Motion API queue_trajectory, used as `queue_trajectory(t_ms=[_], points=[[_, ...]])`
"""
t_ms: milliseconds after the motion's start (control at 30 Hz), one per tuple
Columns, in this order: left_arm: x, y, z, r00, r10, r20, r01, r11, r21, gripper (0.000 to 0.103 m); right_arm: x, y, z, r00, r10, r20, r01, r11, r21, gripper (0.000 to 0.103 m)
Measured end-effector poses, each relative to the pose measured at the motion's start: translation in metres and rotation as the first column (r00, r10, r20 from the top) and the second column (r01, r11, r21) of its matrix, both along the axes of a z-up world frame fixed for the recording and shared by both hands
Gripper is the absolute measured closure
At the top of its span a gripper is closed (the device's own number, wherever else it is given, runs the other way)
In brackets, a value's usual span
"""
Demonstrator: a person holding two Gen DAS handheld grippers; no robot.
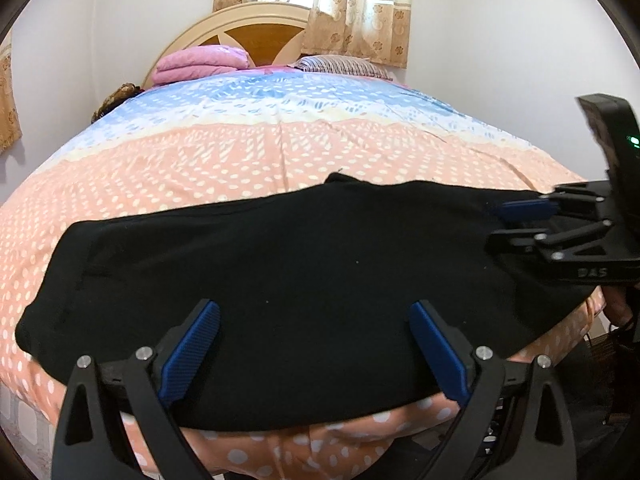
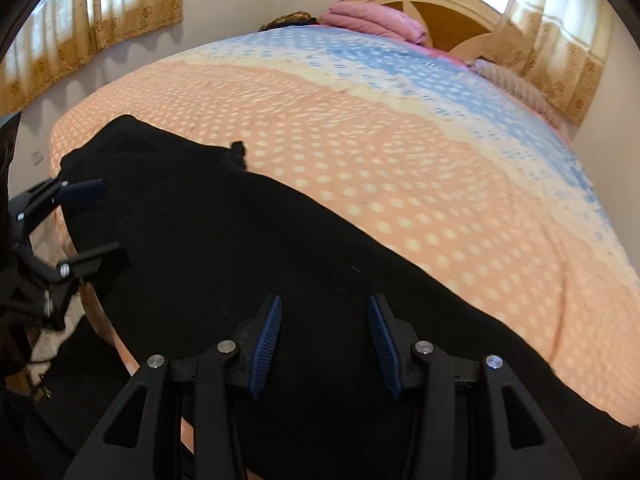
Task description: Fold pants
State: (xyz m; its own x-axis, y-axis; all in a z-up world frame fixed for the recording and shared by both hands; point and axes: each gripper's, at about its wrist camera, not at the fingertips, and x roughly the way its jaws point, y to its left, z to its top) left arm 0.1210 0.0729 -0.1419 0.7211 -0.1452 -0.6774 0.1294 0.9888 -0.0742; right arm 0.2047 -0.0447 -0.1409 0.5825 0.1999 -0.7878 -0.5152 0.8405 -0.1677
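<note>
The black pants (image 1: 280,280) lie spread flat across the near end of the bed (image 1: 280,152), running side to side along its front edge, with their lower edge draped slightly over that edge. In the right wrist view the pants (image 2: 240,248) fill the lower left of the frame, and a small dark tab of cloth sticks out from their far edge onto the cover. The left gripper (image 1: 314,344) hangs over the near edge of the pants with its jaws spread wide; its blue pads (image 1: 192,352) stand far apart above the cloth and nothing sits between them. In the right wrist view the left gripper (image 2: 96,224) shows at the left end of the pants, again with its jaws apart. The right gripper (image 2: 324,344) is over the pants too, its jaws parted less widely and holding nothing. From the left wrist view the right gripper (image 1: 520,224) is at the right end of the pants, one blue pad right at the cloth; whether it touches cannot be told. The bed cover is peach with white dots near the pants and turns blue and white farther back. A folded pink blanket (image 1: 200,62) and a striped pillow (image 1: 340,65) lie at the wooden headboard (image 1: 260,36), with patterned curtains (image 1: 360,20) behind.
</note>
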Motion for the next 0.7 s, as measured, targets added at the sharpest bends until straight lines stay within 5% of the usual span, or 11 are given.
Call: queue_trajectory(t_ms=[167,300,700], points=[[0.004,-0.002,-0.016,0.999,0.013,-0.046,-0.012,1.000,0.021,0.003,0.000,-0.035,-0.008,0.997,-0.076,-0.027,0.076,0.997,0.012,0.051],[0.004,-0.007,-0.011,0.999,0.021,-0.043,-0.019,0.999,0.040,0.003,0.007,-0.058,-0.012,0.996,-0.077,-0.054,0.083,0.990,0.116,0.047],[0.002,-0.041,0.015,0.999,-0.033,0.008,0.032,0.996,0.082,0.003,-0.004,-0.078,-0.005,0.993,-0.114,-0.018,0.116,0.984,0.132,0.047]])
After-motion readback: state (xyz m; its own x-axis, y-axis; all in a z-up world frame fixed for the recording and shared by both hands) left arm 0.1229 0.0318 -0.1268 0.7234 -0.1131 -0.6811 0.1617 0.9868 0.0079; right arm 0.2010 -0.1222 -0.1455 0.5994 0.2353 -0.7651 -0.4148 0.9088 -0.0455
